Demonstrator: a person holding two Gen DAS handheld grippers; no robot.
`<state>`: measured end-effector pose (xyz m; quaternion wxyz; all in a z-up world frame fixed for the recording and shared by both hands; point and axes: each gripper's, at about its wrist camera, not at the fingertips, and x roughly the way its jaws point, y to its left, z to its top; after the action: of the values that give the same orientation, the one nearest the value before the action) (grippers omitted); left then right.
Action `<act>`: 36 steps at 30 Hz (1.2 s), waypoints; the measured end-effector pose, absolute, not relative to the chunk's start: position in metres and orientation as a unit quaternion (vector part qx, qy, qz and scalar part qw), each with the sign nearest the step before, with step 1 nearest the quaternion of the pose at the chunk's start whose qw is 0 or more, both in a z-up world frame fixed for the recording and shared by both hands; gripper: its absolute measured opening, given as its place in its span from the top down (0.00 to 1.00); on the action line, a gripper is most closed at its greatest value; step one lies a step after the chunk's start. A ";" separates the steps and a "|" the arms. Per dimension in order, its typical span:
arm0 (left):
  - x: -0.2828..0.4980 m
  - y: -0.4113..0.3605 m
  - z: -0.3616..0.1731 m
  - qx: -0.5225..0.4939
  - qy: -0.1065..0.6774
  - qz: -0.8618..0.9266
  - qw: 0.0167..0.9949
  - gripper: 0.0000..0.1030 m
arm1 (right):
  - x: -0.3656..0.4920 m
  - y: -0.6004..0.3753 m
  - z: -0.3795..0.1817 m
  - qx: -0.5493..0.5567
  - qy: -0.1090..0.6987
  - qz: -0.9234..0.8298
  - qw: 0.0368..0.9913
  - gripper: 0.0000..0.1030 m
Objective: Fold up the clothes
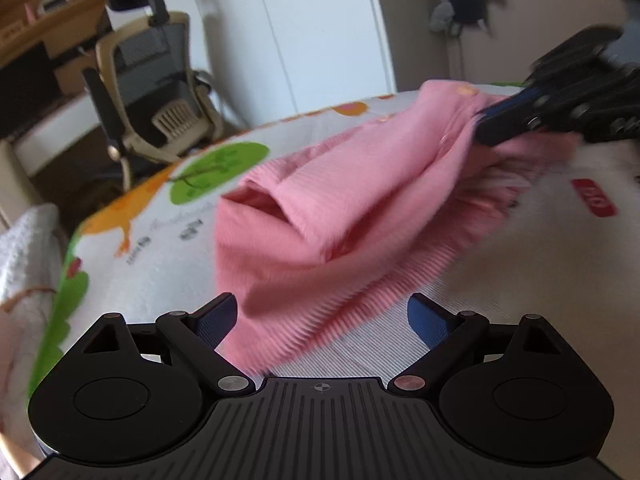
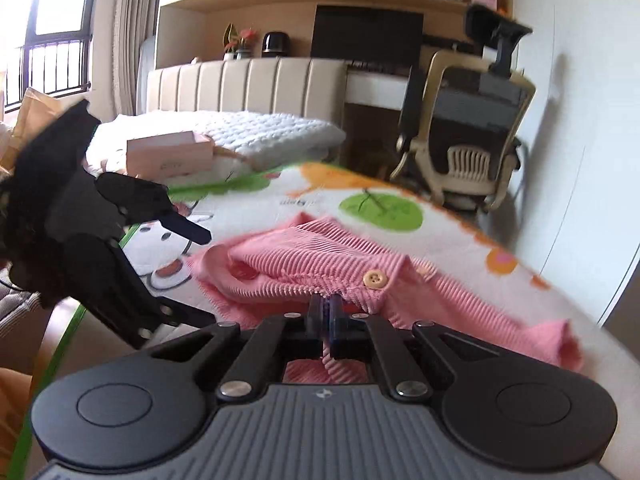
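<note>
A pink ribbed garment [image 1: 320, 208] with a tan button [image 2: 375, 279] lies bunched on a printed cartoon mat [image 1: 160, 240]. In the left wrist view my left gripper [image 1: 322, 316] is open, its blue pads either side of the garment's near edge and holding nothing. My right gripper [image 2: 329, 312] is shut on the garment's [image 2: 304, 256] edge beside the button placket. In the left wrist view the right gripper [image 1: 492, 124] lifts the garment's far right part off the mat. The left gripper [image 2: 208, 276] shows open at the left of the right wrist view.
An office chair [image 2: 468, 128] stands beyond the mat by a white wall. A bed with a white quilt [image 2: 256, 128] and a pink box [image 2: 170, 156] lies behind. A desk with a dark monitor [image 2: 366, 34] is further back. The mat's edge [image 1: 72, 280] drops off at left.
</note>
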<state>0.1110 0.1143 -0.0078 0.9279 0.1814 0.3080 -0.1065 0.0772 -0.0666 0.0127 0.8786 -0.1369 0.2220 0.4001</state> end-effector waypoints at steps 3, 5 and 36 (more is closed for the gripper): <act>0.120 0.119 0.002 0.183 0.286 -0.084 0.937 0.43 | 0.075 -0.070 0.012 -0.138 0.225 0.404 0.876 0.98; 0.122 0.128 0.013 0.170 0.273 -0.064 0.945 0.55 | 0.073 -0.074 0.011 -0.141 0.229 0.408 0.872 0.97; 0.090 0.038 -0.017 0.240 0.287 -0.227 0.899 0.34 | 0.073 -0.152 -0.032 -0.284 0.237 0.260 0.892 0.59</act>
<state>0.0897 0.0377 -0.0168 0.8991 0.2403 0.2869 -0.2271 0.0729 -0.1520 -0.0324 0.8919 -0.2839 0.2368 0.2603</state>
